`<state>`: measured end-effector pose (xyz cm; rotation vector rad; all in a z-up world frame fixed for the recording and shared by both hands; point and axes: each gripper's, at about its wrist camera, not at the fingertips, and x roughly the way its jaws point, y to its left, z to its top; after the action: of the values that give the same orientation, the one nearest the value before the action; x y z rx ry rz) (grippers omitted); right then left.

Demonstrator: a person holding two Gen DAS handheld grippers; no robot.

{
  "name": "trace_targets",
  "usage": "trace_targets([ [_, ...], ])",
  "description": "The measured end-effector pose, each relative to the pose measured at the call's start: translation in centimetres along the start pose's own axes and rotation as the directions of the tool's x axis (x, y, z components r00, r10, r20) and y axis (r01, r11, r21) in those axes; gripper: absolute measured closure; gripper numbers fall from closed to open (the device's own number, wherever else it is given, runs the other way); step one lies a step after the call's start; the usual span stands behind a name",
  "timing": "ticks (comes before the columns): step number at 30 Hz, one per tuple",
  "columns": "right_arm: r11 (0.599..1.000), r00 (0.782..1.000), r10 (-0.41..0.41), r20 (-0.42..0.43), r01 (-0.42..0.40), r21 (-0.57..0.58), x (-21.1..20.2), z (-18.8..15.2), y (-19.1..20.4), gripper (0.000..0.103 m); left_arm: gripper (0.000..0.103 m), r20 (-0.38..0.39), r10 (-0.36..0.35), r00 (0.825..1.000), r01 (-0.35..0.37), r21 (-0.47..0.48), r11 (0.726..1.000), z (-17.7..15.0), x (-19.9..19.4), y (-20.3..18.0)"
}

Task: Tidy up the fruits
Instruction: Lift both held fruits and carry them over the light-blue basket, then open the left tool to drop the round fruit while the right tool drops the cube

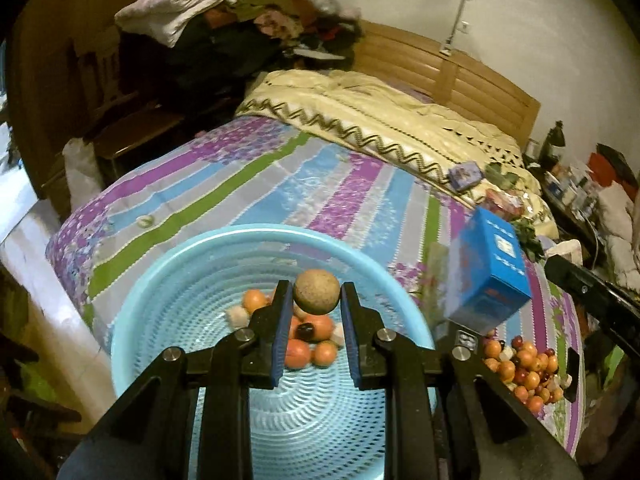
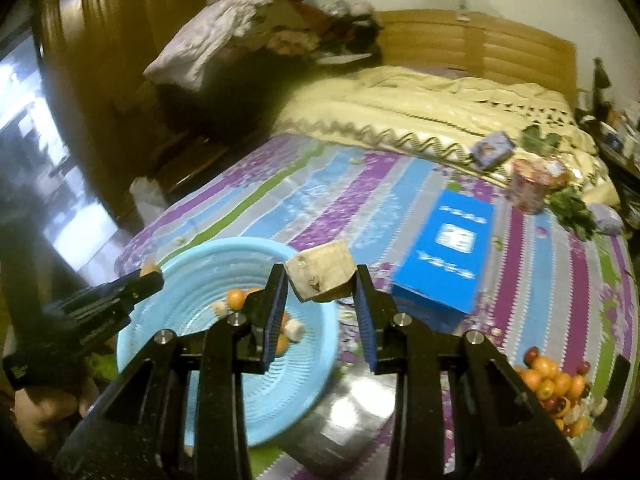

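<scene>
A round tan fruit point(image 1: 316, 292) sits clamped between the jaws of the left gripper point(image 1: 315, 300), at the centre of the left wrist view, hanging above the light blue basket point(image 1: 168, 280) that fills the lower middle of that frame. Orange and pale pieces of fruit point(image 1: 308, 340) lie together on the basket's perforated floor. In the right wrist view the right gripper point(image 2: 321, 286) has its jaws pressed on a pale blocky chunk point(image 2: 322, 276), held over the basket's right rim. A loose fruit pile point(image 2: 554, 390) of orange and dark red pieces rests on the striped bedsheet point(image 2: 360, 196) at lower right. A blue box point(image 2: 448, 256) lies just right of centre, a cream quilt point(image 2: 420, 108) beyond it.
</scene>
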<state>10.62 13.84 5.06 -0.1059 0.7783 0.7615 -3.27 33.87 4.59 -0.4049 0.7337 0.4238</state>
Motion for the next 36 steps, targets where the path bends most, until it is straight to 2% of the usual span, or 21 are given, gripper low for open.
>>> trace_targets([
  [6,0.998,0.994,0.046,-0.098,-0.049,-0.031,3.2,1.1,2.3,0.069,0.079,-0.051,0.028,0.998,-0.03,-0.029,0.999,0.7,1.4,3.2],
  [11,0.995,0.977,0.073,-0.203,-0.084,-0.046,5.7,1.5,3.6,0.069,0.079,-0.115,0.037,0.993,-0.044,-0.057,0.997,1.3,2.8,5.5],
  [18,0.991,0.932,0.091,-0.351,-0.12,-0.063,8.7,1.8,5.0,0.069,0.079,-0.207,0.023,0.978,-0.036,-0.056,0.998,1.6,4.8,6.5],
  [24,0.988,0.876,0.099,-0.472,-0.143,-0.057,11.3,1.7,5.4,0.069,0.079,-0.306,0.021,0.952,-0.042,-0.062,0.997,1.5,7.2,7.6],
  [27,0.988,0.862,0.078,-0.502,-0.133,-0.075,11.9,1.7,5.5,0.069,0.079,-0.341,0.026,0.94,-0.05,-0.06,0.997,1.5,8.1,8.1],
  [36,0.988,0.837,0.068,-0.544,-0.133,-0.082,12.9,1.6,5.5,0.069,0.079,-0.38,0.019,0.925,-0.042,-0.053,0.998,1.4,8.9,8.4],
])
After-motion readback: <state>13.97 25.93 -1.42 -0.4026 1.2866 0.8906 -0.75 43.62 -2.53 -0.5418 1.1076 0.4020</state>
